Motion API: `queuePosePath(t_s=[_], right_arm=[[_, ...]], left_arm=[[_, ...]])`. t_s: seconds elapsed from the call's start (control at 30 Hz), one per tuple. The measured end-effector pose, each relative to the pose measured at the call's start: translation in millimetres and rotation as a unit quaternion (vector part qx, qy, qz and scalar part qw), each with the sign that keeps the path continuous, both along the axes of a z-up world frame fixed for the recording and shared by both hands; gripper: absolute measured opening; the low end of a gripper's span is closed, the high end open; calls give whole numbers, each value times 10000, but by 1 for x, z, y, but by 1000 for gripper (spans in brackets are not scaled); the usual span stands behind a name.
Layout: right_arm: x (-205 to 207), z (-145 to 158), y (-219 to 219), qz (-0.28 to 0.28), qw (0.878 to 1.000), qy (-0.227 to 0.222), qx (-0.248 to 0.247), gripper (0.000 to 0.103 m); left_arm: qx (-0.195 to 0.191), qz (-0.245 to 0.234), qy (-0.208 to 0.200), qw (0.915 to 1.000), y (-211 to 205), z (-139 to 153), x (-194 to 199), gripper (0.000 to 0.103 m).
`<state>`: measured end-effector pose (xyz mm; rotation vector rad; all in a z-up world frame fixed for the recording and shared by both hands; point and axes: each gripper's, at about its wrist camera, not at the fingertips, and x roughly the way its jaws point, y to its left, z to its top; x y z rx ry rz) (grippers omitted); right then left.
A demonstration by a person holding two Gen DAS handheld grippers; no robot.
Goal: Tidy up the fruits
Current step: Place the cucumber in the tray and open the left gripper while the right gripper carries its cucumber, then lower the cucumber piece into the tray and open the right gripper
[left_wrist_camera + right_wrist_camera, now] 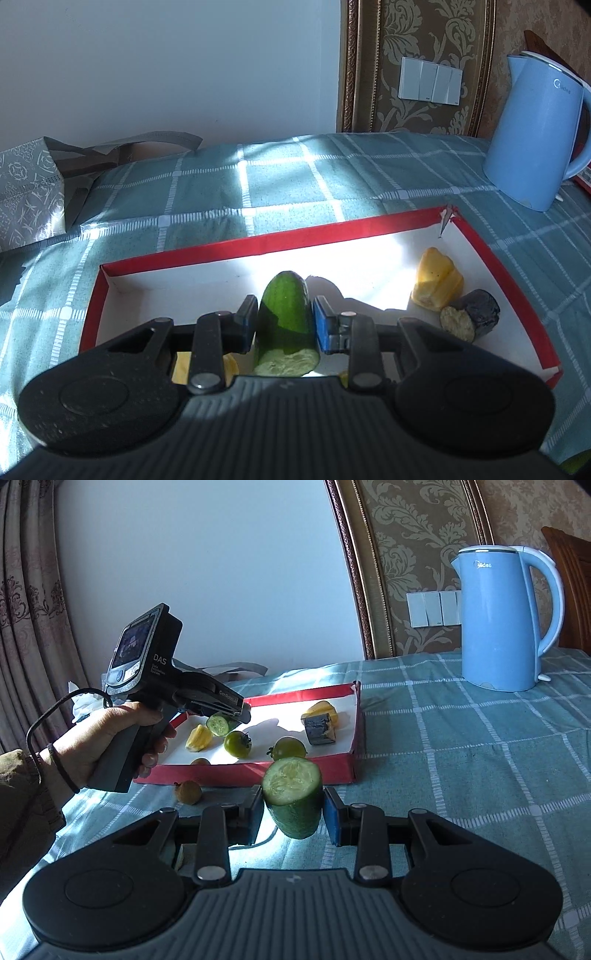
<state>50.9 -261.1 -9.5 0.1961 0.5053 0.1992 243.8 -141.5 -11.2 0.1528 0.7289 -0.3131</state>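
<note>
Left claw [284, 325] gripping cucumber half [286, 321], red tray [258, 243]

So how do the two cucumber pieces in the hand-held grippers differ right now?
The left hand-held gripper's green cucumber piece hangs over the red-rimmed white tray; the right hand-held gripper's green cucumber piece is outside it, above the checked teal tablecloth. The left has a rounded end; the right's top is cut flat. Both are gripped.

light: hard sun patches | glare: tray [229, 246] floor blown out | edges: fisheye-bent, vignetted
</note>
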Motion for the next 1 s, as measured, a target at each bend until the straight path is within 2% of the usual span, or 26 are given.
queuePosePath(t_s=[0.27, 0.43, 0.47, 0.5, 0.53, 0.57, 0.6, 0.67, 0.7, 0.77, 0.87, 0.93, 1.0], right_arm=[[6, 2, 0, 6, 10000, 11, -2, 33], [28, 9, -1, 150, 9998, -21, 134, 33], [34, 11, -1, 179, 9997, -31, 175, 33], [42, 13, -2, 208, 9995, -40, 241, 33], [50, 15, -3, 258, 9992, -24, 318, 34], [57, 17, -3, 305, 9988, -7, 374, 34], [67, 19, -2, 345, 9983, -6, 465, 33], [87, 20, 0, 371, 9975, 45, 592, 33], [98, 19, 1, 367, 9970, 115, 672, 34], [118, 16, 6, 365, 9960, 251, 776, 34], [144, 11, 15, 323, 9957, 431, 758, 34], [159, 7, 22, 261, 9963, 501, 644, 34], [171, 3, 27, 201, 9967, 576, 532, 34]], left_arm=[[-107, 84, -212, 9997, 7, 10, -8, 29], [-403, 429, -496, 9970, 39, 29, -39, 30], [-485, 575, -581, 9955, 48, 31, -49, 37], [-538, 690, -671, 9939, 56, 33, -60, 49], [-494, 791, -837, 9921, 63, 34, -73, 54], [-440, 936, -1082, 9887, 70, 36, -88, 69], [-415, 1085, -1304, 9846, 76, 36, -103, 89], [-542, 1322, -1696, 9751, 87, 35, -131, 101], [-616, 1434, -1809, 9710, 90, 33, -142, 103], [-711, 1442, -1883, 9689, 94, 29, -153, 103], [-628, 1548, -2104, 9632, 94, 22, -161, 103], [-600, 1563, -2143, 9623, 95, 18, -162, 103], [-686, 1596, -2013, 9640, 101, 16, -159, 103]])
